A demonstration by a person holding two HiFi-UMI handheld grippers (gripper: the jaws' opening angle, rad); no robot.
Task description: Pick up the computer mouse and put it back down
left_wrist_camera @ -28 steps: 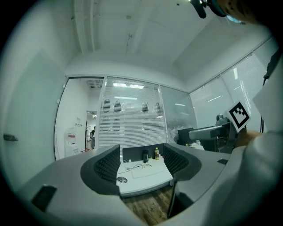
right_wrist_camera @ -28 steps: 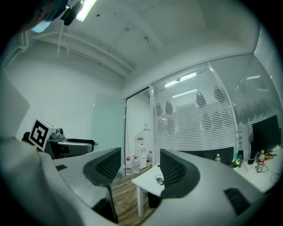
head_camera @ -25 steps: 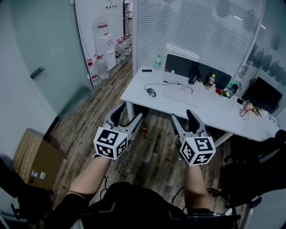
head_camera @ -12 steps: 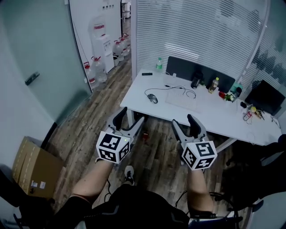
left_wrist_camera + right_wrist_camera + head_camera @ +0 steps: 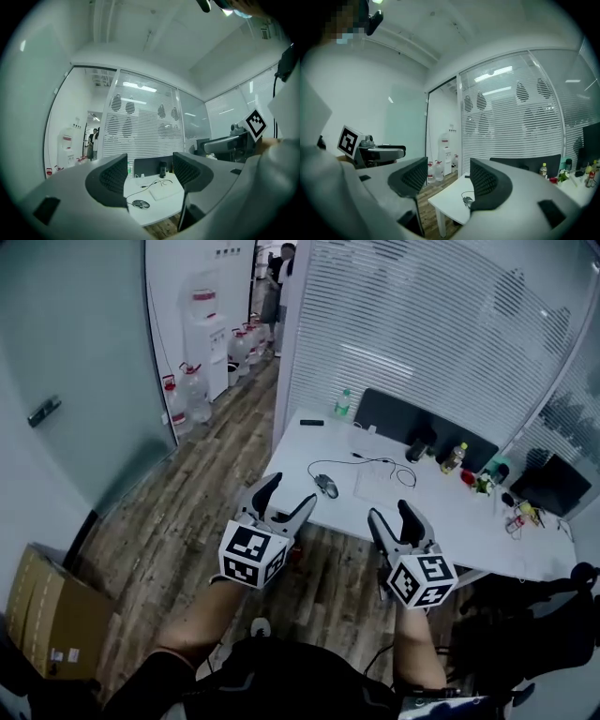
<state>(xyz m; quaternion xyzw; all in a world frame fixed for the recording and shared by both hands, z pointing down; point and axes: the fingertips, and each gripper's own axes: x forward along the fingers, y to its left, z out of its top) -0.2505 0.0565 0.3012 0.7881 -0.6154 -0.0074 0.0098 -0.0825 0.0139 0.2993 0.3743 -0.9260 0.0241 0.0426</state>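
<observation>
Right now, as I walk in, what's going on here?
A person stands short of a white desk with a two-jaw gripper in each hand, both held out toward it. The left gripper and the right gripper each have their jaws apart with nothing between them. The computer mouse lies untouched on the desk, next to a keyboard. Neither gripper has reached it, so the pick-up has not yet begun.
</observation>
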